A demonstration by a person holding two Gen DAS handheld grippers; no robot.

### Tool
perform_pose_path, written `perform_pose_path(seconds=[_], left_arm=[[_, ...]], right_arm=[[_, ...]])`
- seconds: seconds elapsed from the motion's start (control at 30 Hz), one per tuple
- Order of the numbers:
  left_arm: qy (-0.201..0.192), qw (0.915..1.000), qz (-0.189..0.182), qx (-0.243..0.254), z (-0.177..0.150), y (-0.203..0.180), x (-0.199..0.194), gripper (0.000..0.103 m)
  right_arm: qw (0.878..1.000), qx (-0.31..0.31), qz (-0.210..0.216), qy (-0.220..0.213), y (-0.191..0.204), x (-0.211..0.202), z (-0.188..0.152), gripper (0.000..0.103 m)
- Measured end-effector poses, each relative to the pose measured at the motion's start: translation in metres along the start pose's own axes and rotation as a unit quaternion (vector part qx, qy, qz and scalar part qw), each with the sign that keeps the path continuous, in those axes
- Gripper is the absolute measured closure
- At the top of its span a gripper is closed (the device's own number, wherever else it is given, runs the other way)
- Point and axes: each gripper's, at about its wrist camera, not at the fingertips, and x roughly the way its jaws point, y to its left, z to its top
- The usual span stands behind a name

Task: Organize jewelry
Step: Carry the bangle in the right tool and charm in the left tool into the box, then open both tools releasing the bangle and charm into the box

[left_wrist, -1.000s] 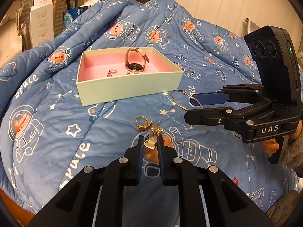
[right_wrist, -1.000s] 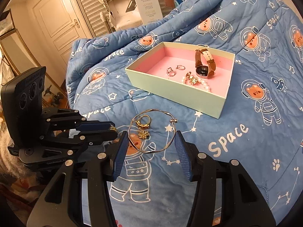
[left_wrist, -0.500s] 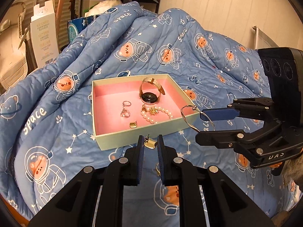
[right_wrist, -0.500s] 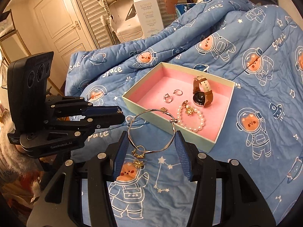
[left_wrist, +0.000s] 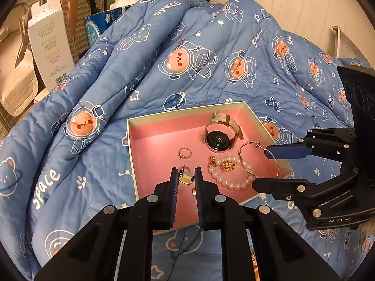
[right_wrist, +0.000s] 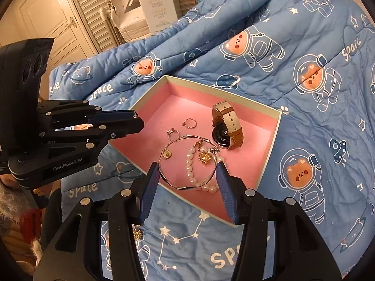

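A pale green box [left_wrist: 187, 111] with a pink lining lies on the blue quilt. It holds a watch [left_wrist: 220, 135], a pearl bracelet [left_wrist: 229, 178] and a ring [left_wrist: 185, 152]. My left gripper [left_wrist: 186, 175] hangs over the box's near edge, shut on a small gold earring [left_wrist: 186, 178]. My right gripper [right_wrist: 186, 171] is shut on a thin silver bangle [right_wrist: 178, 187], held above the pearl bracelet [right_wrist: 194, 175] inside the box [right_wrist: 274, 138]. The right wrist view also shows the watch [right_wrist: 226, 128], two rings [right_wrist: 172, 134] and a second gold earring [right_wrist: 166, 155]. The left gripper [right_wrist: 139, 123] shows at the left there.
The quilt [left_wrist: 211, 46] rises in thick folds behind the box. A gold trinket [right_wrist: 138, 233] lies on the quilt under my right gripper. A tall white carton [left_wrist: 50, 39] stands beyond the bed, with a shuttered door [right_wrist: 89, 11] behind it.
Both grippers have risen from the quilt and travelled forward over the box, the left carrying the earring and the right the bangle. The gold trinkets stayed behind on the quilt.
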Motion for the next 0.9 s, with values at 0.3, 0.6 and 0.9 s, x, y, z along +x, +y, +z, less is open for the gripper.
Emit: perform_pose_path(seconds=[0.3, 0.6, 0.9], left_arm=[[0.046, 0.9986, -0.004, -0.028, 0.021, 0.013, 0.039, 0.089], [0.066, 0.9969, 0.017, -0.038, 0.034, 0.018, 0.065, 0.089], [0.074, 0.996, 0.026, -0.042, 0.044, 0.013, 0.084, 0.089]], right_arm=[[0.999, 0.024, 0.004, 0.036, -0.011, 0.028, 0.016, 0.053], [0.997, 0.047, 0.0, 0.068, -0.016, 0.047, 0.021, 0.053], [0.995, 0.056, -0.014, 0.081, -0.017, 0.06, 0.023, 0.053]])
